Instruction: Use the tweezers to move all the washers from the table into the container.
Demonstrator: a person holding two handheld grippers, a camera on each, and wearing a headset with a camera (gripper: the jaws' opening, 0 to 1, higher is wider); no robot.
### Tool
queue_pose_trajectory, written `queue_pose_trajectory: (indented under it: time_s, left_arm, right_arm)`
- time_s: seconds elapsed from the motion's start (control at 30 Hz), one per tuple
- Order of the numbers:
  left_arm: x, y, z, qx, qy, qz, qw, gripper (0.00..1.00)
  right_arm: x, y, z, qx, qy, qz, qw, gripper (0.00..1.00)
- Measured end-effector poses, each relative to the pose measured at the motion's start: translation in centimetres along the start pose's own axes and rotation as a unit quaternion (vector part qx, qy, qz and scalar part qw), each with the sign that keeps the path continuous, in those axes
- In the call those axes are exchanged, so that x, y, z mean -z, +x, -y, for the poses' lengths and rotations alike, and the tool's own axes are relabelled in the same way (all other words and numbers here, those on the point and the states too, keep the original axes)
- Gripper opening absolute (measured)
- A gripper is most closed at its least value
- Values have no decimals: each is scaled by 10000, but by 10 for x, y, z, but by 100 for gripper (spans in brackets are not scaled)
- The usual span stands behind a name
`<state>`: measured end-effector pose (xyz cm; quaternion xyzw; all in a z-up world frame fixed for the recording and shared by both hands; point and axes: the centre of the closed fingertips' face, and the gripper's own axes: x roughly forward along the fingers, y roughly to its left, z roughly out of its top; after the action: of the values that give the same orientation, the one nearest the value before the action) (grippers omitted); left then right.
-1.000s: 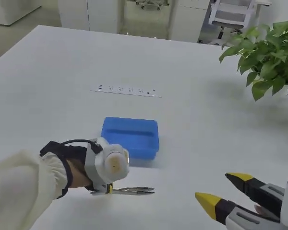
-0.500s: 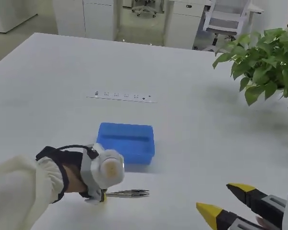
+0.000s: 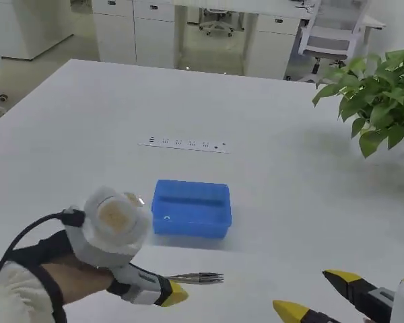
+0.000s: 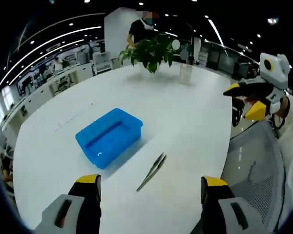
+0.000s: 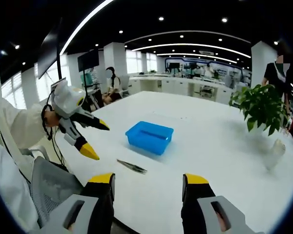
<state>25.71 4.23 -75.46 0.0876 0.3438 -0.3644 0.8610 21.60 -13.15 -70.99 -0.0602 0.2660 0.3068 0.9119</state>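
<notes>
Metal tweezers [image 3: 196, 277] [image 4: 153, 171] [image 5: 132, 166] lie flat on the white table [image 3: 87, 134], just in front of a blue rectangular container [image 3: 192, 207] [image 4: 109, 136] [image 5: 150, 136]. A pale speck lies on the container's floor, too small to tell what it is. My left gripper [image 3: 170, 292] [image 4: 150, 181] [image 5: 83, 131] hovers open at the tweezers' near-left end, with nothing between its yellow-tipped jaws. My right gripper [image 3: 316, 296] [image 5: 149, 179] [image 4: 256, 100] is open over the table's near right edge, well apart from the tweezers.
A white power strip [image 3: 185, 143] lies flat beyond the container. A potted green plant [image 3: 377, 101] [image 5: 261, 105] stands at the far right. Grey mesh chairs [image 5: 53, 190] sit at the table's near edge. Office furniture and people are farther off.
The left gripper has turned and drawn back from the tweezers' end, where it sat close before. The tweezers still lie on the table. The head camera has shifted.
</notes>
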Motion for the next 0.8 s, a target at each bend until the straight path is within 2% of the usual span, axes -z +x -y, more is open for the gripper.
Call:
queue_pose_trajectory:
  time_s: [0.03, 0.1, 0.2, 0.23, 0.3, 0.47, 0.5, 0.67, 0.8]
  left_arm:
    - [-3, -5, 1, -37, -173, 188, 9997, 91]
    - [-5, -18, 4, -135, -473, 413, 9979, 97]
    - [-3, -35, 4, -413, -596, 593, 9956, 99]
    - [-3, -40, 3, -549, -710, 676, 9937, 99]
    - [1, -46, 4, -660, -814, 731, 9918, 99]
    - [19, -62, 1, -1096, -733, 519, 9899, 99]
    - [22, -66, -2, -1231, -755, 506, 9882, 99]
    - [32, -80, -3, -1417, -922, 494, 9844, 99]
    - [39, -87, -7, -1579, -863, 443, 9827, 99]
  right_arm:
    - [0, 0, 1, 7, 22, 16, 10000, 55]
    - [-1, 1, 2, 13, 89, 37, 10000, 59]
    - [-4, 3, 0, -27, 201, 139, 9997, 63]
    - [-4, 4, -2, -73, 275, 196, 9994, 63]
    - [-4, 9, -5, -123, 315, 225, 9992, 67]
    - [0, 17, -10, -126, 327, 238, 9991, 80]
    - [2, 19, -10, -113, 395, 246, 9989, 83]
    - [10, 31, -9, -52, 872, 276, 9958, 92]
    - [9, 35, -14, -61, 936, 328, 9950, 96]
